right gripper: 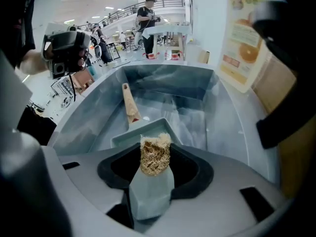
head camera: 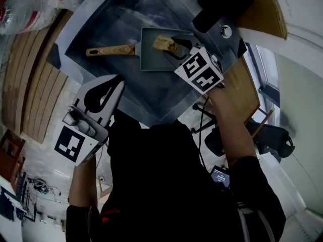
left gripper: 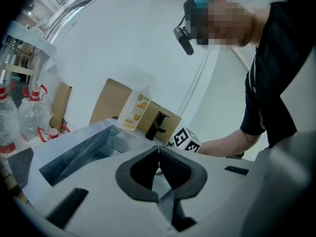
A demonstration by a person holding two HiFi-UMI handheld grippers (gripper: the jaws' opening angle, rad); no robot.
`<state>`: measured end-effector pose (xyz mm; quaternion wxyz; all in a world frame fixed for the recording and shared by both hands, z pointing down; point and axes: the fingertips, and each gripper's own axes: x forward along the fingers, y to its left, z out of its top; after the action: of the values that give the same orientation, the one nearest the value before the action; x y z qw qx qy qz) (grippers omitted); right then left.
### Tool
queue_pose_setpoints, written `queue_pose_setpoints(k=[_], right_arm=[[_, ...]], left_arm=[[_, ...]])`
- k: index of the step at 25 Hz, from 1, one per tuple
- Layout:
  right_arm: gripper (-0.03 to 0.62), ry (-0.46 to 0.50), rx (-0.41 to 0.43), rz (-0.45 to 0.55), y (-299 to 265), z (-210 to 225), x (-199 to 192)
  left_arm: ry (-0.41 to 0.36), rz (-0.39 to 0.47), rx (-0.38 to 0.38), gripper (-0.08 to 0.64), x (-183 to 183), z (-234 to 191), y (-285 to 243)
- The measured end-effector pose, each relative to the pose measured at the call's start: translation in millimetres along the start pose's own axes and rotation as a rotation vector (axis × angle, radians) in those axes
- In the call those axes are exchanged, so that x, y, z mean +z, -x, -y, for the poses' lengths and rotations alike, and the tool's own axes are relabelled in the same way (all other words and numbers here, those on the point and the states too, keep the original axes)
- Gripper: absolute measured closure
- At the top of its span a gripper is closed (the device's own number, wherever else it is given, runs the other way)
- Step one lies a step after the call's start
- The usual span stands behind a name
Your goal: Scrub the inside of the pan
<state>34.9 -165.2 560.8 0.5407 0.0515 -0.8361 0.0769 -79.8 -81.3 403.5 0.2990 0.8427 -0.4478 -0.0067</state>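
A square grey-green pan (head camera: 154,59) with a wooden handle (head camera: 111,50) lies flat in the steel sink (head camera: 101,29), handle pointing left. My right gripper (head camera: 174,47) is shut on a tan fibrous scrubber (head camera: 163,43) that hangs over the right part of the pan's inside; whether it touches the pan I cannot tell. In the right gripper view the scrubber (right gripper: 155,154) stands pinched between the jaws, with the pan (right gripper: 143,132) just beyond. My left gripper (head camera: 115,82) is held by the sink's near rim, away from the pan. In its own view the left gripper (left gripper: 158,151) is shut with nothing in it.
A black tap (head camera: 217,9) stands at the sink's right end, beside a wooden board (head camera: 267,9). A soap carton (right gripper: 244,38) and a cardboard box (left gripper: 111,102) stand behind the sink. Plastic bottles (left gripper: 19,117) are at the far left.
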Motion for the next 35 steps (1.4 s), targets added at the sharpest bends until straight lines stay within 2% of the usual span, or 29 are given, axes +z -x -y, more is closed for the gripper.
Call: queue_pose_setpoints(k=[7, 18, 23, 35], right_arm=[[0.41, 0.069, 0.072, -0.047, -26.2, -30.1, 18.7], [0.41, 0.128, 0.077, -0.109, -39.2, -36.4, 17.1], [0.41, 0.163, 0.08, -0.164, -32.4, -31.6, 0.0], [0.41, 0.162, 0.07, -0.275, -10.4, -4.6, -50.3]], left_arm=[[0.016, 0.023, 0.037, 0.535, -1.4, -15.0, 26.5], [0.034, 0.037, 0.055, 0.535, -9.3, -28.3, 41.1], [0.037, 0.037, 0.041, 0.535, -9.5, -23.2, 32.3], [0.02, 0.015, -0.001, 0.535, -2.1, -6.9, -2.8]])
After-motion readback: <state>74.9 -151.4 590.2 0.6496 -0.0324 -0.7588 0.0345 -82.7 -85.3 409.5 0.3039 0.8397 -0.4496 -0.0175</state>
